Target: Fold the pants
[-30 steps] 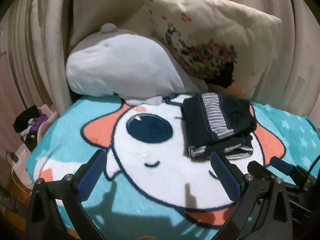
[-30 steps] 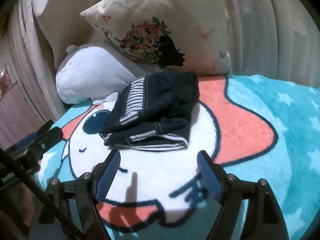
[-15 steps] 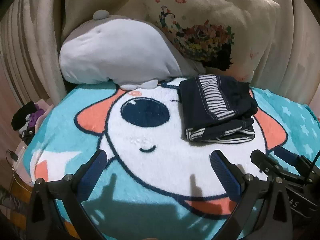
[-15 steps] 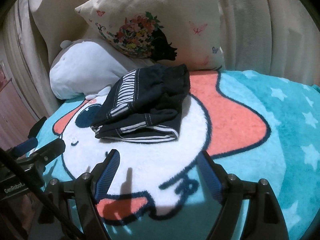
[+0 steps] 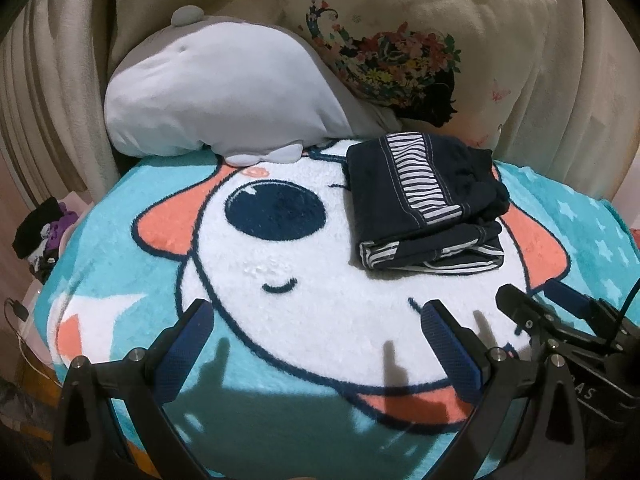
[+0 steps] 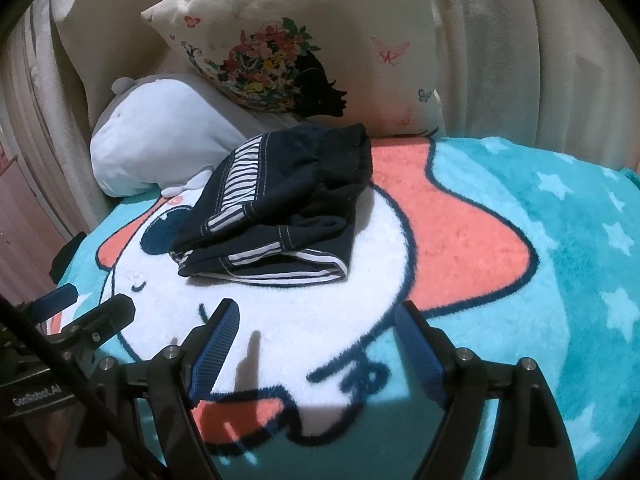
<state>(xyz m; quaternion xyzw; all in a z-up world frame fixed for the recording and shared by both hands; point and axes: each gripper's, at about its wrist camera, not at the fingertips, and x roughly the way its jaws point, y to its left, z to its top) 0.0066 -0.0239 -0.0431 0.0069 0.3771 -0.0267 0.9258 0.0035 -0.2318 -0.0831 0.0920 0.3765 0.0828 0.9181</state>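
The dark navy pants (image 5: pixel 420 204) with white-striped side bands lie folded into a compact stack on the blanket; they also show in the right wrist view (image 6: pixel 280 204). My left gripper (image 5: pixel 316 320) is open and empty, held above the blanket well short of the pants, to their left. My right gripper (image 6: pixel 316 320) is open and empty, just in front of the stack. The right gripper (image 5: pixel 560 320) shows at the right edge of the left wrist view, and the left gripper (image 6: pixel 80 312) at the left edge of the right wrist view.
A turquoise blanket (image 5: pixel 120 280) with a cartoon dog face covers the bed. A grey-white plush (image 5: pixel 224 92) and a floral cushion (image 5: pixel 400 40) lean on the cream headboard behind the pants. A pile of clothes (image 5: pixel 44 228) sits off the bed's left edge.
Both grippers have drawn back and risen slightly, so the pants sit farther up in the views. The folded stack itself has not moved. Both stay open.
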